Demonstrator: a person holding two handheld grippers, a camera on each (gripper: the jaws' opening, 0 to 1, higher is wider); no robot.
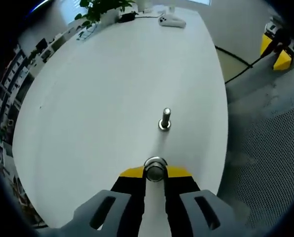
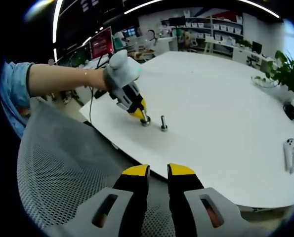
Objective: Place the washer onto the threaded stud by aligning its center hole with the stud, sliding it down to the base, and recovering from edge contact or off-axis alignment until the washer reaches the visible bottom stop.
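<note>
Left gripper view, lower centre: left hand-held gripper, yellow-tipped, clenched on a shiny round metal washer. Above it, mid-frame and apart from the washer: short upright threaded steel stud standing on the wide white oval bench. Top of frame, far end of the bench: leafy green potted plant and a white game controller. Right of frame: grey mesh chair back.

Right gripper view, bottom centre: right hand-held gripper, jaws released with a narrow gap, nothing between them, hovering off the bench edge above mesh. Mid-frame: left hand-held gripper gripped by a grey-gloved hand, washer at its tip just left of the stud.
</note>
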